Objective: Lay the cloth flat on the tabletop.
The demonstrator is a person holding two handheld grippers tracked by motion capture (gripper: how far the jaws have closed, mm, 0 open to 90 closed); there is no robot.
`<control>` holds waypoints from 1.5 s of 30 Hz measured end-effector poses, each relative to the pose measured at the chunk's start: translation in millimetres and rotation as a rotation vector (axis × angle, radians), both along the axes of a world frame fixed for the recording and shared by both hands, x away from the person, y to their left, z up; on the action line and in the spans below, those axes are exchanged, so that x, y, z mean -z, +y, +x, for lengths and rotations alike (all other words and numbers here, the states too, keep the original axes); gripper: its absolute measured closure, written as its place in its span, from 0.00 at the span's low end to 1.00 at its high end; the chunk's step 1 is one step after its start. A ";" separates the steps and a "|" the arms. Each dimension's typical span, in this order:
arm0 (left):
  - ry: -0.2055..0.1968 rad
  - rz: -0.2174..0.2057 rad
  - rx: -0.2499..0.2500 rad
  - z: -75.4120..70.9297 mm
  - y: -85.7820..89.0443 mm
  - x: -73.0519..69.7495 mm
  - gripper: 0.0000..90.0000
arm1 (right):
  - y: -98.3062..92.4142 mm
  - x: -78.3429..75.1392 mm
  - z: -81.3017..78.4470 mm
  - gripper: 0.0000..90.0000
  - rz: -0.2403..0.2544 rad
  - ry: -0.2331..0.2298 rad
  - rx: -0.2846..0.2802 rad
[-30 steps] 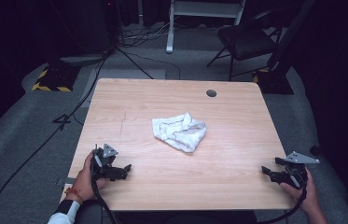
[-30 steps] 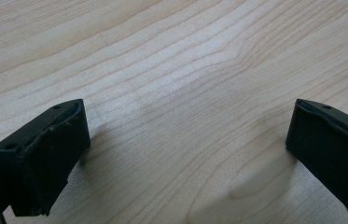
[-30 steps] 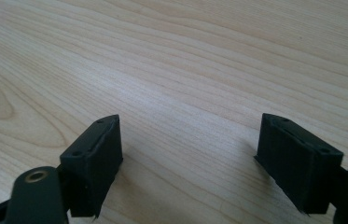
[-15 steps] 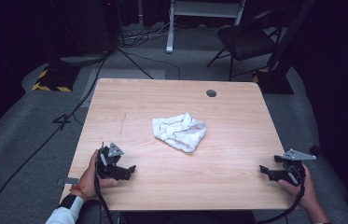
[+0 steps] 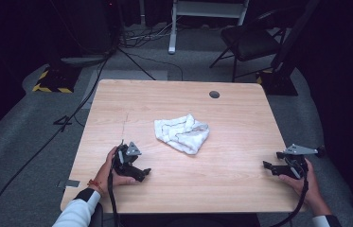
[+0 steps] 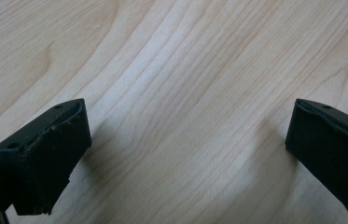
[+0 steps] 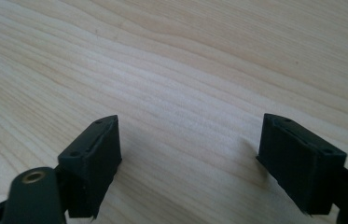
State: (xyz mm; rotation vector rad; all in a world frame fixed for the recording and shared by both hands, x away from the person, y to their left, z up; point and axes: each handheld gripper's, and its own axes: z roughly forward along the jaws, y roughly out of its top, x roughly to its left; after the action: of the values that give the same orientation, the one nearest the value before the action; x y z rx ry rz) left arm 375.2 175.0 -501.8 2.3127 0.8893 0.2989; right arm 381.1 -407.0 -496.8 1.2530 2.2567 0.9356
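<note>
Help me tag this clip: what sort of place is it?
Probably a recording studio or lab: a wooden table on grey carpet, dark surroundings, floor cables, and a folding chair behind.

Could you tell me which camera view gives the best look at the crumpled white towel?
The high view: the white towel lies whole and crumpled near the middle of the table, apart from both hands. The left and right gripper views show bare wood between open jaws, so they add nothing about it.

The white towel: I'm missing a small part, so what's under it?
The crumpled white towel lies on the wooden table. Bare wood surrounds it; whatever its folds cover is hidden.
</note>
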 end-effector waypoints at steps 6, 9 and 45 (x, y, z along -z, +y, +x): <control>-0.024 -0.026 0.041 8.7 -7.2 2.7 0.00 | 22.9 -16.7 12.2 0.31 -0.015 -0.036 -0.072; -0.018 -0.029 0.042 13.4 -11.4 2.8 0.00 | 40.0 -27.1 20.3 0.32 -0.006 -0.053 -0.107; -0.087 -0.086 0.091 60.5 -62.8 -14.0 0.22 | 262.8 -27.7 62.2 0.56 -0.020 -0.107 -0.507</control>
State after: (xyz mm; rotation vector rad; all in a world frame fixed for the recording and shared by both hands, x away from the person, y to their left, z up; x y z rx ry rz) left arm 435.7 112.2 -487.8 2.2351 0.7379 0.3139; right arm 443.3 -144.2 -469.1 0.6048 2.5345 1.1120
